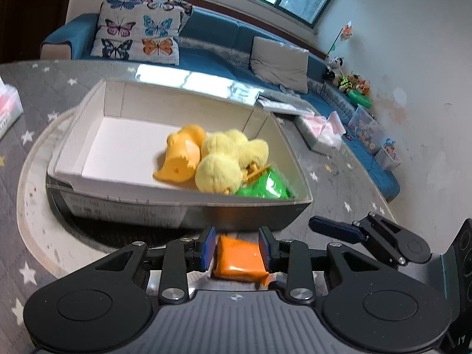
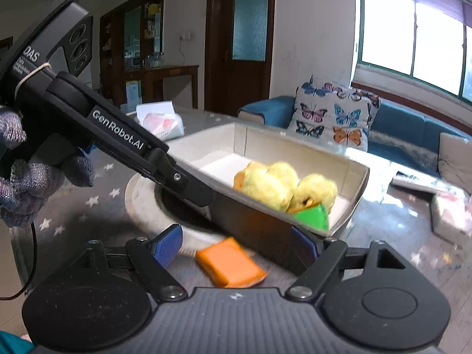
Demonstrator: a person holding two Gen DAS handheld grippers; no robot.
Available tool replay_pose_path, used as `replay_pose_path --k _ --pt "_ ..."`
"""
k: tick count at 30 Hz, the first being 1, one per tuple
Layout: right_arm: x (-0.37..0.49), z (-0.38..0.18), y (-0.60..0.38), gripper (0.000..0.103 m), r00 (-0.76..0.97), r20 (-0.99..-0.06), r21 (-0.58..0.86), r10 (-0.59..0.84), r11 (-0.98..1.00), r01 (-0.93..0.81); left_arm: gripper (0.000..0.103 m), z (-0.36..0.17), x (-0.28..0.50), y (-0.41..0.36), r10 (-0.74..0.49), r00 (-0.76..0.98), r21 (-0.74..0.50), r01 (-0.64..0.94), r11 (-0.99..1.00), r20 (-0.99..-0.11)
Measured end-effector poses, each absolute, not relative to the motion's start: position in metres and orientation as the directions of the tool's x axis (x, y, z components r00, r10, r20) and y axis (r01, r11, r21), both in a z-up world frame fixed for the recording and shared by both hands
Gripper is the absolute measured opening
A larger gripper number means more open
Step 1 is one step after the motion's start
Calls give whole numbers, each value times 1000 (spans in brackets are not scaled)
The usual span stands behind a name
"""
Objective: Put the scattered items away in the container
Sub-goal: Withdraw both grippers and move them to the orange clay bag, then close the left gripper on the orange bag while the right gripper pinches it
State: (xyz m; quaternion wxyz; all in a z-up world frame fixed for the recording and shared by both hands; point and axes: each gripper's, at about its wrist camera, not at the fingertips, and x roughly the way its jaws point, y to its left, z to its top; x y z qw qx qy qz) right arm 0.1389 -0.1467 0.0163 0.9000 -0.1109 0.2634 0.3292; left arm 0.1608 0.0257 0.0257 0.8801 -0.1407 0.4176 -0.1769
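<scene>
The left gripper (image 1: 236, 246) has its jaws on either side of an orange packet (image 1: 239, 261), blue pads touching its two sides, so they're clamped on it. The packet sits low, just in front of the near wall of the white cardboard box (image 1: 183, 197); in the right wrist view the same orange packet (image 2: 230, 262) appears below the box's near corner, w/ the left gripper's arm (image 2: 126, 144) slanting down from upper left, held by a gloved hand (image 2: 32, 183).

The right gripper (image 2: 236, 244) has its jaws wide apart, nothing between the pads; the packet shows in the gap but further off, not touching them. Its tip (image 1: 336, 228) also shows in the left view, just right of the left gripper.

Inside the box, at the right end: an orange plastic toy (image 1: 180, 159), a yellow plush (image 1: 227, 159) and a green packet (image 1: 264, 187), all bunched together & touching. The box's left half is bare white floor.

The box rests on a round bench (image 1: 32, 194) w/ a pale rim, over a grey star-print rug (image 1: 11, 174). Behind the box: a blue sofa (image 1: 224, 38) w/ a butterfly cushion (image 1: 138, 29) and a grey cushion (image 1: 280, 62). The near box wall stands between the held packet and the box interior; above the rim it's open.
</scene>
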Motion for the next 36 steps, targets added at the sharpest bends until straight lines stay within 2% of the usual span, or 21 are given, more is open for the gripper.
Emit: replay_pose_path --k 13,22,36 --pt "138 -26 -140 82 593 -619 39 516 773 -633 34 -6 173 13 -450 531 -436 162 885 -718" --pt "141 -34 -138 82 580 -626 83 521 784 -615 34 -17 178 13 -465 507 -461 143 876 -726" --pt "141 -37 -142 82 604 -637 61 479 812 -580 34 -18 165 -3 -496 459 -485 153 861 -737"
